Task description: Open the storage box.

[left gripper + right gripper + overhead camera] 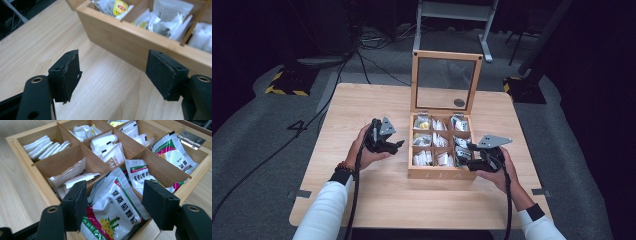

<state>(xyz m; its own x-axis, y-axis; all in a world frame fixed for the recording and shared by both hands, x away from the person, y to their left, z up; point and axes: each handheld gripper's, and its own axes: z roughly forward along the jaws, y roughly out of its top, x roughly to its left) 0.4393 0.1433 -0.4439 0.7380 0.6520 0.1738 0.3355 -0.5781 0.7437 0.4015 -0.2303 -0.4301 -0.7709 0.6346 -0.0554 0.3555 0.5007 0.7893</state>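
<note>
A wooden box (439, 173) with nine compartments stands open on the table, its glass-paned lid (446, 80) upright behind it. Sachets and tea bags fill the compartments. My left gripper (396, 145) hovers just left of the box, its jaws open and bare (112, 60) over the tabletop, facing the box's side wall (125, 37). My right gripper (469, 161) is at the box's front right corner. Its jaws (115, 195) stand open on either side of a green-and-white sachet (115, 207) lying in the nearest compartment; the pads do not visibly press on it.
The light wooden table (362, 200) has bare room left of and in front of the box. White tea bags (45, 146) and more green sachets (172, 152) sit in other compartments. A metal hinge (190, 138) is at the box's back edge.
</note>
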